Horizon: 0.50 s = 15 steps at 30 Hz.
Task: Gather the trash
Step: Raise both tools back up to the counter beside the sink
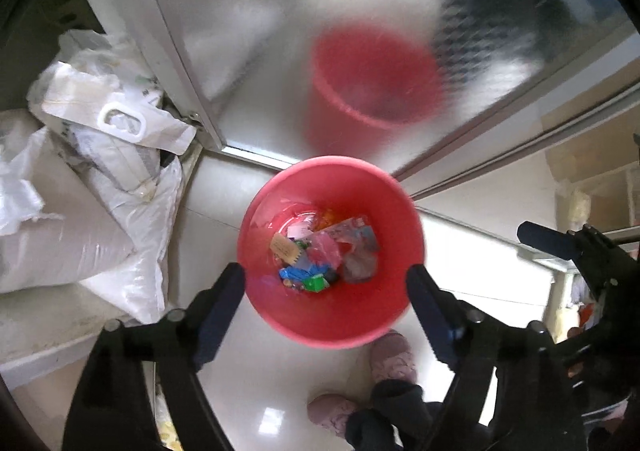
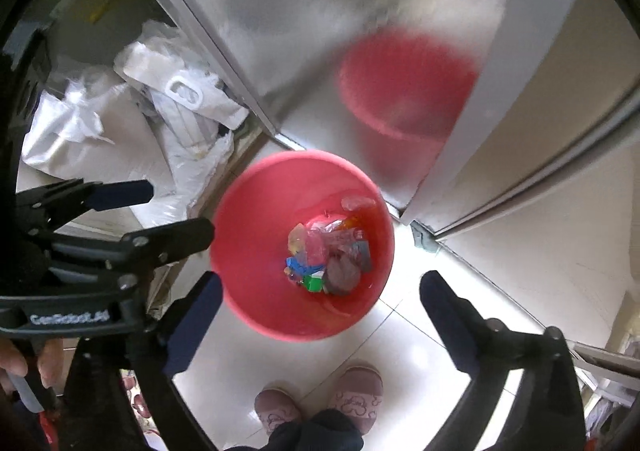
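On the far left, white bags point(image 1: 92, 187) lie in a heap on the floor, next to a shiny metal door point(image 1: 280, 51). The door shows a blurry red copy of the bin. The red bin point(image 1: 280, 303) stands on the pale tile floor point(image 1: 264, 383), just in front of the door's bottom corner. Down in the bottom of the bin sits the trash point(image 1: 320, 255): small bits in blue, green, pink and grey, plus a tan scrap. The left claw point(image 1: 326, 307) hangs over the bin, pointing almost straight down. Its two dark fingers stand wide apart, one on each side of the bin, and nothing is between them. To the right of it, the right claw point(image 2: 320, 311) also hangs above the bin and points down. Its fingers are spread wide too, with nothing held. In the right wrist view, the left claw shows at the left edge, with a hand point(image 2: 24, 367) under it. Below the bin, two pink slippers point(image 2: 320, 399) stand on the tiles.
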Tool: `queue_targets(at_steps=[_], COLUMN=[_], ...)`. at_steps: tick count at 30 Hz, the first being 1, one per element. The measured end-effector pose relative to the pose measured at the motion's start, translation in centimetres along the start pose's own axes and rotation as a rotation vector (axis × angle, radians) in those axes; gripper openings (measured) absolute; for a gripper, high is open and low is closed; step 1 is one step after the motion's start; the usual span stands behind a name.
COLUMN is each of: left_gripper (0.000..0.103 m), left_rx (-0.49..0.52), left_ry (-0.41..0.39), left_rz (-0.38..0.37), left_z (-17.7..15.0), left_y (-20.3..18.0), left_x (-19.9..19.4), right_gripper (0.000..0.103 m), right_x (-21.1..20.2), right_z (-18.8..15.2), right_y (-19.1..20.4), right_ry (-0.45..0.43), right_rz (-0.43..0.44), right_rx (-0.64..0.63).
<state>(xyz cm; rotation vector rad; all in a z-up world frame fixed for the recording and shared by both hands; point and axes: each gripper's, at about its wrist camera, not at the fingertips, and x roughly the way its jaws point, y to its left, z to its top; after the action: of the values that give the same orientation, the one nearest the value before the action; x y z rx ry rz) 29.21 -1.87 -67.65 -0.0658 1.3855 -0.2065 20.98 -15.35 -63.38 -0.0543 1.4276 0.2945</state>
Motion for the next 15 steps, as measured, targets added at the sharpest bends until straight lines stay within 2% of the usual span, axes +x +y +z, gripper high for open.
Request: queue_targets(at_steps=[4,7,9,15], left_gripper=[0.086,0.096,0.103,0.103], left_rx=[0.001,0.013,0.01,-0.011], left_ry=[-0.013,-0.031,-0.042,-0.097], left_rz=[0.004,0.033,0.018,0.002], left_z=[-0.3,-0.5,-0.7,-1.1], left_y=[-0.9,-1.8,-2.2,-3.8], left_x=[-5.7,-11.0,-13.9,-23.8], right_gripper=[0.102,0.102,0.102,0.102], right_x=[-5.4,-9.7,-12.8,-21.8], right_z=[0.1,0.1,0.1,0.5], right_y=[1.5,2.8,3.3,5.0], right_ry=[-0.025,-0.033,-0.038,-0.086], right_rz=[-0.001,-0.032,-0.038,-0.07], right_rx=[-0.014,-0.031,-0.032,-0.056])
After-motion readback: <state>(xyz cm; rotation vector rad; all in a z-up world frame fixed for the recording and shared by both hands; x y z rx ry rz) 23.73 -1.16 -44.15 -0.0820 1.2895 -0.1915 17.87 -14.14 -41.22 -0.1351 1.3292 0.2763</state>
